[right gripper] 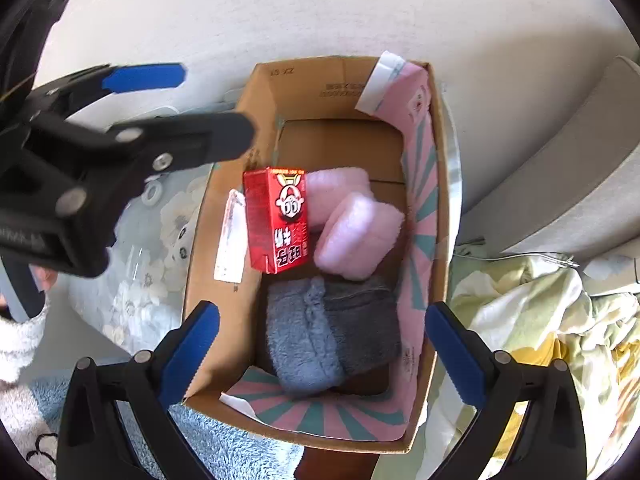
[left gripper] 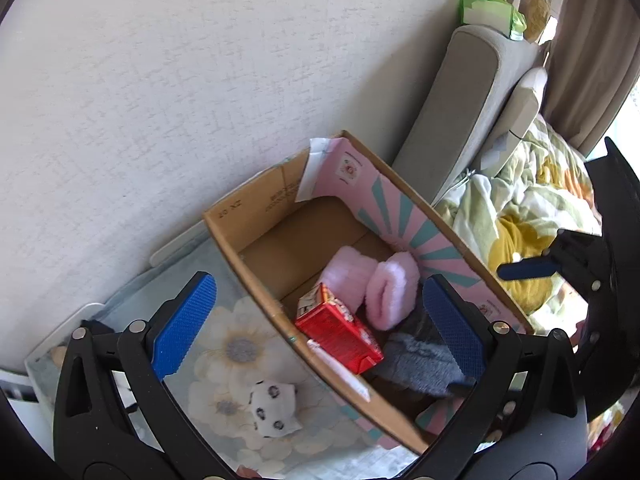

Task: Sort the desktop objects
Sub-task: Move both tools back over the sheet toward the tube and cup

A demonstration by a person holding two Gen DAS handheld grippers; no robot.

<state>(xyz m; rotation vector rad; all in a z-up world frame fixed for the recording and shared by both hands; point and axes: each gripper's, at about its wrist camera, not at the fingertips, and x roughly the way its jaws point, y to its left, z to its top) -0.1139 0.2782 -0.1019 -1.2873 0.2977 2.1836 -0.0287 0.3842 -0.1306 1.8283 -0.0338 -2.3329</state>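
An open cardboard box [left gripper: 256,204] [right gripper: 308,80] with pink and teal flaps stands against the wall. Inside it lie a red drink carton [left gripper: 336,332] [right gripper: 280,220], two pink fluffy pieces [left gripper: 388,288] [right gripper: 356,232] and a grey fluffy piece [left gripper: 420,364] [right gripper: 320,340]. My left gripper [left gripper: 319,280] hangs open above the box's near left wall, nothing between its pads; in the right wrist view the left gripper [right gripper: 216,104] shows at upper left. My right gripper [right gripper: 322,308] is open over the grey piece, not touching it; the right gripper's blue pad [left gripper: 532,270] shows at the right edge.
A small white plush with black spots [left gripper: 274,404] lies on a floral mat [left gripper: 224,344] left of the box. A grey upholstered headboard [left gripper: 460,100] carries a green tissue pack [left gripper: 490,12]. Rumpled floral bedding [left gripper: 532,208] [right gripper: 540,304] lies right of the box. A fluffy white sleeve [right gripper: 20,340] is at left.
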